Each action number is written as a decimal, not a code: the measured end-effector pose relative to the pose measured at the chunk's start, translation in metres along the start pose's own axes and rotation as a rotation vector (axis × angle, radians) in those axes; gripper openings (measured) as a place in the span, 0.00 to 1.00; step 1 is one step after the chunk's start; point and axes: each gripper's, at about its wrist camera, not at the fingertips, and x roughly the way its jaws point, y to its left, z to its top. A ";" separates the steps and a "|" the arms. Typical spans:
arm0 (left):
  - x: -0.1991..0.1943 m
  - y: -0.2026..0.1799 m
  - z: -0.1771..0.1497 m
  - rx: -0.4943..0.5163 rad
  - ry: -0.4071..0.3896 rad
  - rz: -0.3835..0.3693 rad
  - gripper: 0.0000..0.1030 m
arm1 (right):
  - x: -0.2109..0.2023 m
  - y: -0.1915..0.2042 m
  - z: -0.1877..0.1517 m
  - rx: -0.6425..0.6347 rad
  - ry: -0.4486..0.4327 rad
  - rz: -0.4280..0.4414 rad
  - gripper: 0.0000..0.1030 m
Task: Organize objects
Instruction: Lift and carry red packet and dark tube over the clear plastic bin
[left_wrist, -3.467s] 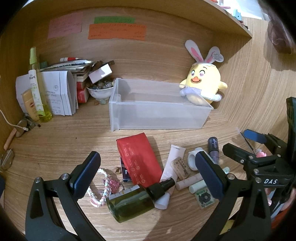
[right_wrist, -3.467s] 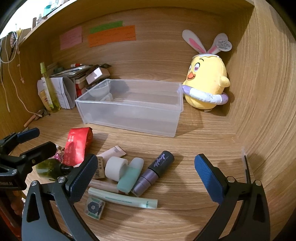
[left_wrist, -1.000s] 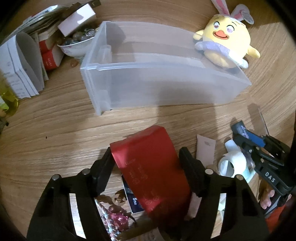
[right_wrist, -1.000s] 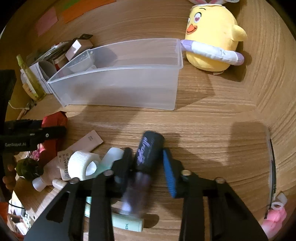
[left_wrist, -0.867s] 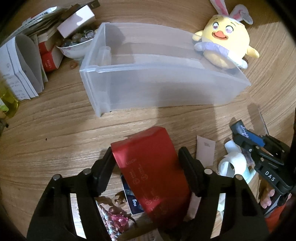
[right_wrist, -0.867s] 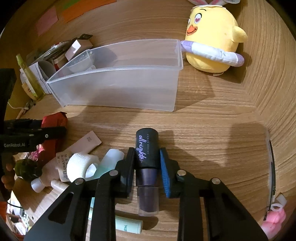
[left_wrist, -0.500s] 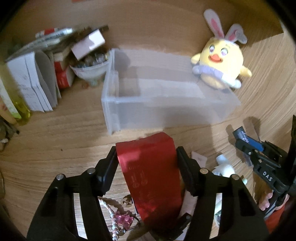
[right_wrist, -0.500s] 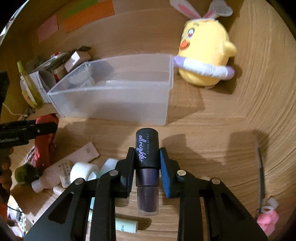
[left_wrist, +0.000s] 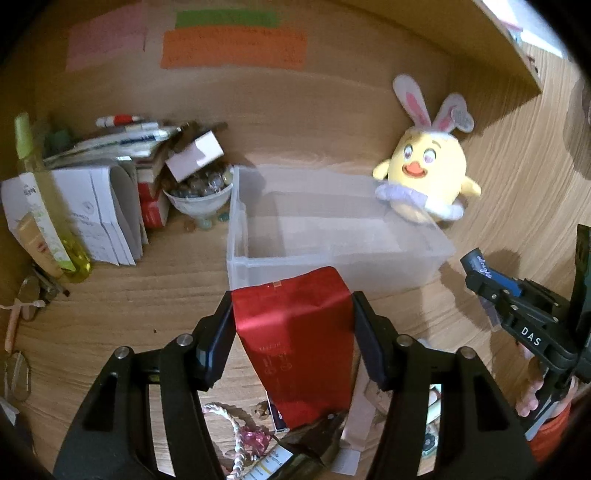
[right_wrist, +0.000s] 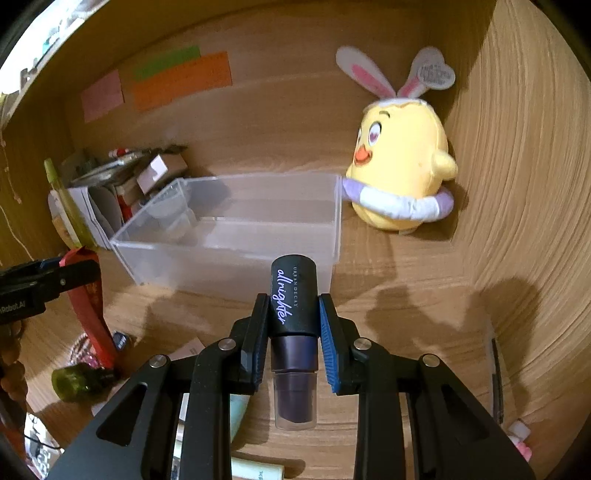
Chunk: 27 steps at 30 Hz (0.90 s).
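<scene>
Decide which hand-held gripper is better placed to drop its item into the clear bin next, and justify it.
Either could, but the left hand-held gripper seems closer: its red pouch already overlaps the clear bin's front wall. The right hand-held gripper, holding the dark bottle, appears slightly farther back.

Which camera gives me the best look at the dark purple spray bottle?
Right wrist view: the dark purple spray bottle with black cap fills the centre, clamped between the right gripper jaws, label readable. Left wrist view shows only its cap tip at the right edge.

Sticky notes (left_wrist: 233, 48): writing blurred, unreadable. Green bottle (right_wrist: 79, 380): neck hidden behind red pouch (right_wrist: 88, 302). Pale tube (right_wrist: 255, 470): cut off at near edge.
</scene>
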 end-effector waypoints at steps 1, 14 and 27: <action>-0.003 0.000 0.001 -0.001 -0.012 -0.001 0.58 | -0.002 0.000 0.002 -0.001 -0.008 0.001 0.23; -0.039 -0.006 0.028 0.002 -0.145 -0.001 0.58 | -0.022 0.007 0.031 -0.030 -0.117 -0.004 0.23; -0.044 -0.014 0.062 0.011 -0.221 0.010 0.58 | -0.024 0.013 0.066 -0.053 -0.200 0.018 0.23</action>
